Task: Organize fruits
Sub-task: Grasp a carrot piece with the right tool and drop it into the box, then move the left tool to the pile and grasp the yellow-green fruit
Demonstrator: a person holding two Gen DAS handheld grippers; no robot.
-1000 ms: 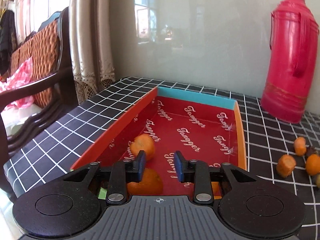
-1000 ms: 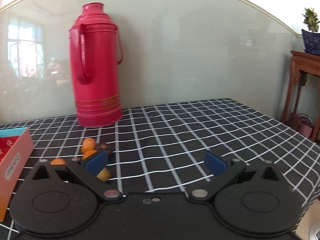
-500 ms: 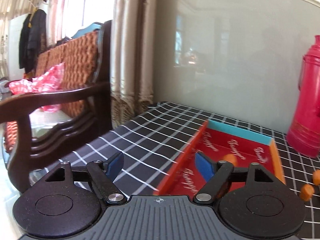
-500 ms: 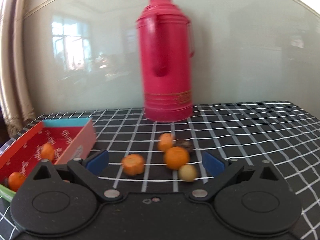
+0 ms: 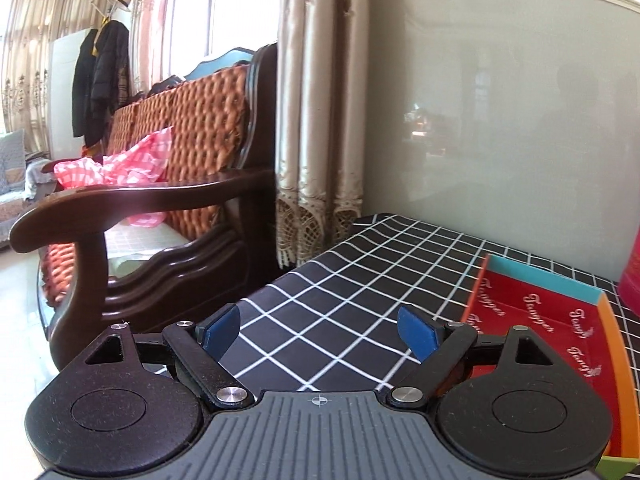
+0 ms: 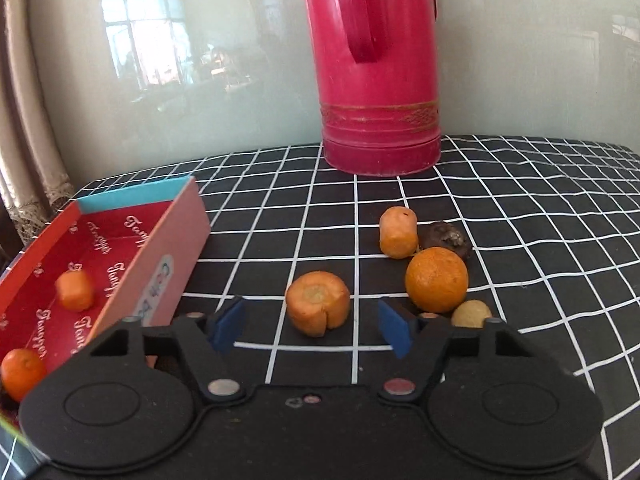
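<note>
Five loose pieces, a carrot chunk (image 6: 318,304) nearest, are shown only past the closing, unclenched right gripper (image 6: 312,326); the empty left gripper (image 5: 320,330), opening, is aimed at bare tablecloth (image 5: 360,280).

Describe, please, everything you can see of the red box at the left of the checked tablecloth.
The red box is a shallow, open tray that looks like cardboard. Its floor is red with repeated pale script lettering, its far end wall is turquoise, its outer right wall is pinkish and bears a sticker. It lies flat on the checked tablecloth, angled away from the thermos. Inside rest a carrot piece and a small orange. Neither gripper touches it.
</note>
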